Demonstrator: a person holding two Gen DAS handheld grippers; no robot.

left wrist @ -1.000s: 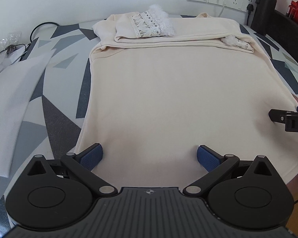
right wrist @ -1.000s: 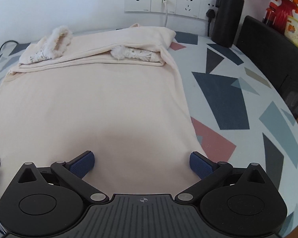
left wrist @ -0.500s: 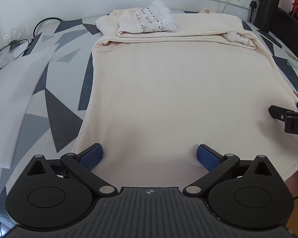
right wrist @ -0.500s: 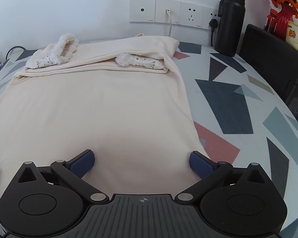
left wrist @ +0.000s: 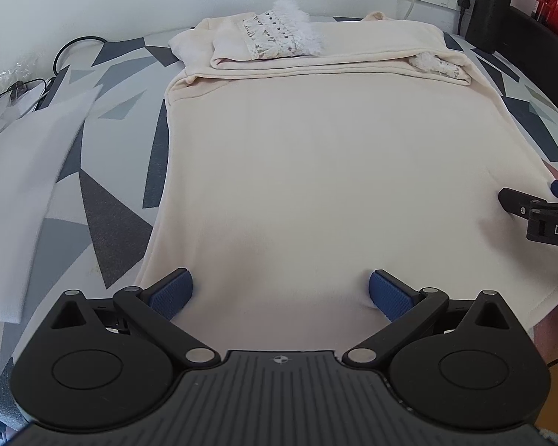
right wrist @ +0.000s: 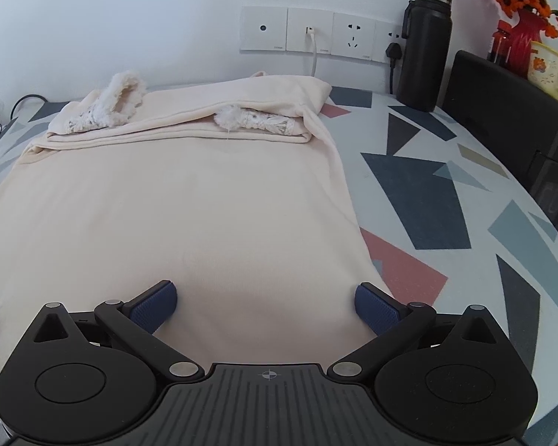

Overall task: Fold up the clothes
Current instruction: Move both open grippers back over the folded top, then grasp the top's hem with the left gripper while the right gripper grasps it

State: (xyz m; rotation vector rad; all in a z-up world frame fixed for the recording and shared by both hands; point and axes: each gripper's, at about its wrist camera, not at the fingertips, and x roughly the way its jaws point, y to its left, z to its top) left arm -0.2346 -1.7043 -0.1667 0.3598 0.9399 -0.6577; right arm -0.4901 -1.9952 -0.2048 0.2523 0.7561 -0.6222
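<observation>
The cream garment (left wrist: 331, 171) has its near hem hidden behind the left gripper (left wrist: 281, 291) body, and the same hem is covered in the right wrist view. The right gripper (left wrist: 539, 204) is cut off by the frame's right edge, showing only "DAS". The white sheet (left wrist: 26, 171) looks blurred.

My left claw (left wrist: 281, 293) and right claw (right wrist: 266, 306) are black with blue pads; the garment (right wrist: 175, 208) is cream with white lace trim (left wrist: 279, 35); the worktop (right wrist: 465, 200) is white with grey, dark blue and pink shapes; the flask (right wrist: 424, 44) is black
</observation>
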